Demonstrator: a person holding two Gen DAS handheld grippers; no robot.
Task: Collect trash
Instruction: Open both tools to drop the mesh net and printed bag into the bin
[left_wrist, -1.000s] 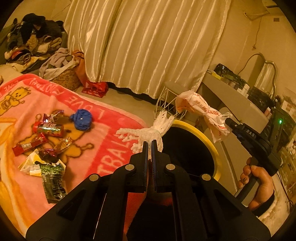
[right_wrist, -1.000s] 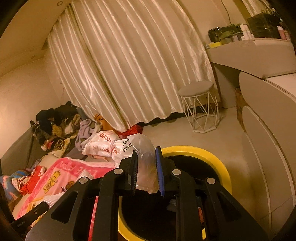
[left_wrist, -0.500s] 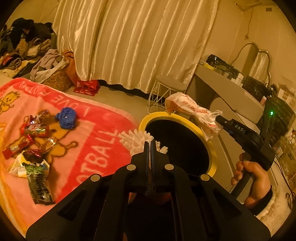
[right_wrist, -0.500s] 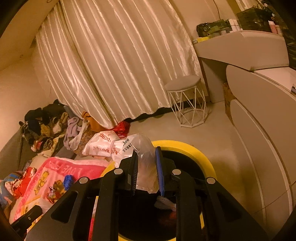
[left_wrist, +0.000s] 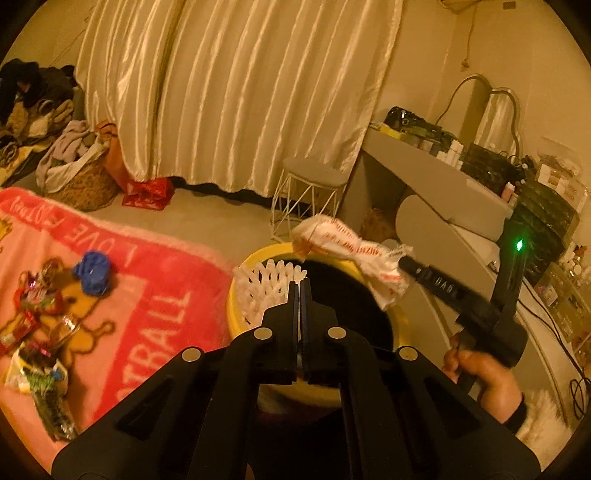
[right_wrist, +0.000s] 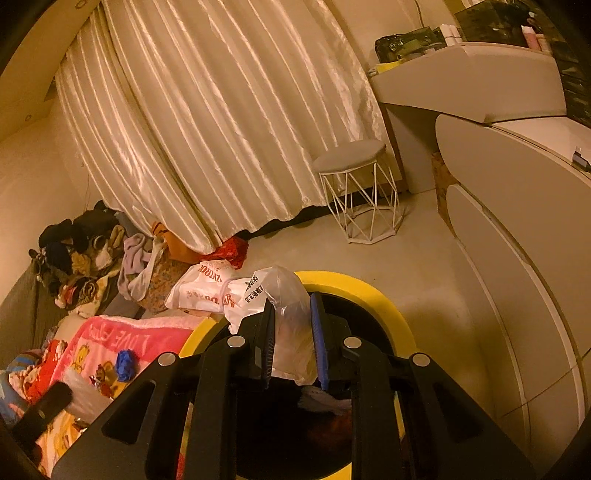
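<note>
A white foam net sleeve (left_wrist: 264, 291) is pinched in the left hand-held gripper (left_wrist: 299, 286), whose jaws are pressed together on it, and it is held over the near-left rim of the yellow-rimmed bin (left_wrist: 240, 280). A crumpled white plastic bag (right_wrist: 273, 306) with red print is clamped between the nearly closed jaws of the right hand-held gripper (right_wrist: 291, 321), above the bin's far rim in the left wrist view, where the bag (left_wrist: 354, 254) hangs off the right hand-held gripper (left_wrist: 404, 262).

The step in hand is judged to be the drop into the bin. It would be done well if each piece were brought fully over the dark opening before the jaws are parted, since the net sleeve partly overhangs the rim and could fall outside.

More trash is left on the pink blanket (left_wrist: 162, 295) to the left: a blue crumpled wad (left_wrist: 92, 271) and several snack wrappers (left_wrist: 40, 350), well apart from both hand-held grippers.
</note>
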